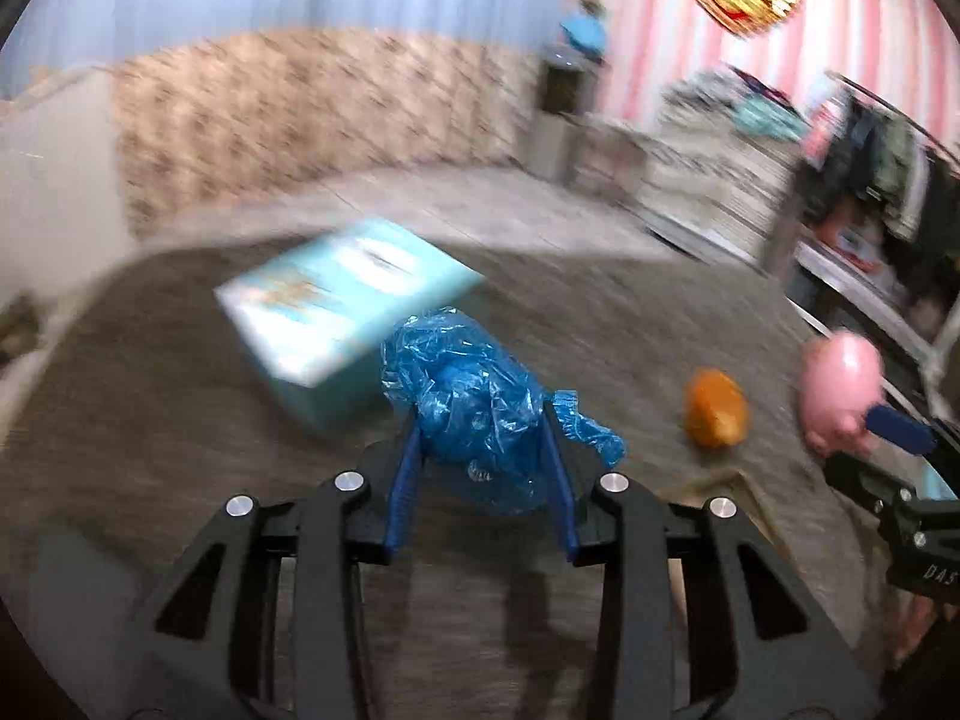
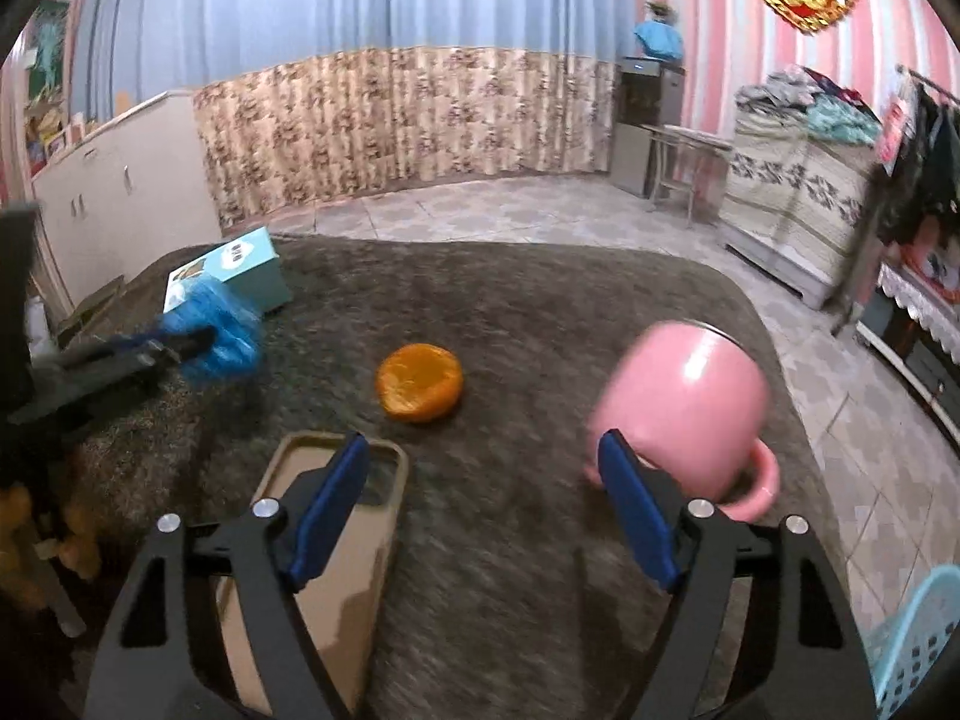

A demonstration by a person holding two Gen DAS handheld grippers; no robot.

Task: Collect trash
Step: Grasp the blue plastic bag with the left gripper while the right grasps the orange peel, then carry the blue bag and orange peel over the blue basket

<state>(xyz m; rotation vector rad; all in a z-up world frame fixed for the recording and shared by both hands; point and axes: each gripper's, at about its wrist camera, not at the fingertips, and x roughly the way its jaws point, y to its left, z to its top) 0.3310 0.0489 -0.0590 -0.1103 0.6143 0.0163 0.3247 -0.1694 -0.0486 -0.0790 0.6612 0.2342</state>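
A crumpled blue plastic wrap (image 1: 480, 408) lies on the grey fuzzy tablecloth (image 1: 180, 432). My left gripper (image 1: 483, 444) is shut on it, with the blue pads (image 1: 408, 462) pressing on both sides. The right wrist view shows the same wrap (image 2: 231, 342) in that gripper at the far left. An orange fruit piece (image 2: 420, 383) (image 1: 717, 408) sits mid-table. My right gripper (image 2: 483, 447) stands open just short of it with nothing between its fingers. Its right finger (image 2: 636, 510) is close beside a pink mug (image 2: 684, 414).
A teal box (image 1: 342, 300) (image 2: 240, 273) lies behind the blue wrap. A beige phone case (image 2: 336, 546) lies under my right gripper's left finger. The pink mug (image 1: 840, 384) is tipped near the table's right edge. A light blue basket (image 2: 918, 642) stands below that edge.
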